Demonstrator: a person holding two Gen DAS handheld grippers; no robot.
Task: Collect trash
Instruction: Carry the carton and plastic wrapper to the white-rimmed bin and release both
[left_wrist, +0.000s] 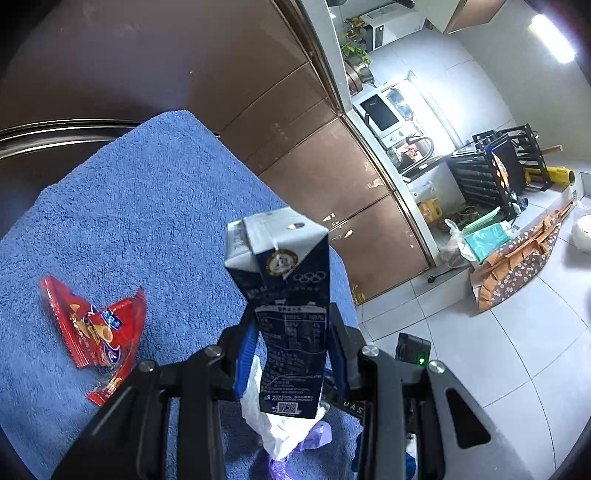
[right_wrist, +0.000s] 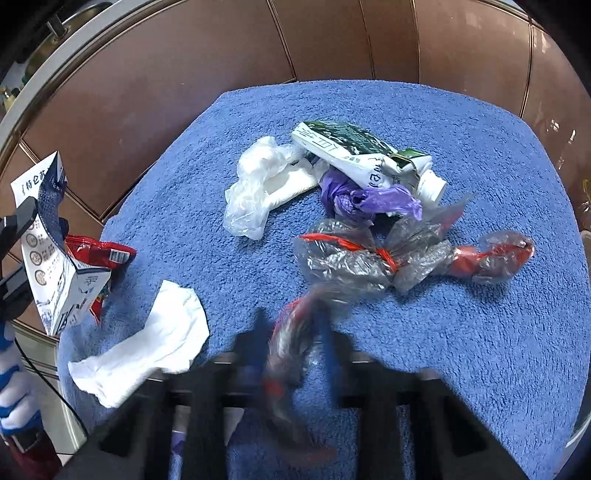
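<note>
Left gripper (left_wrist: 291, 354) clamps navy milk carton (left_wrist: 288, 295) mid-body, lifted off blue towel (left_wrist: 147, 206); light, crushable, so grip flat faces; right gripper (right_wrist: 295, 354) blurred, pinching a limp, slippery clear plastic bag (right_wrist: 291, 343); remaining trash piled mid-towel.

Black angular left gripper (left_wrist: 291, 347) frame, 2 blue-padded fingers (left_wrist: 246, 354), silver screw heads, small green indicator light

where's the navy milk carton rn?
The navy milk carton is clamped upright in the left tool, held above the blue towel. In the right wrist view it shows at the far left edge, beside the red snack wrapper.
</note>
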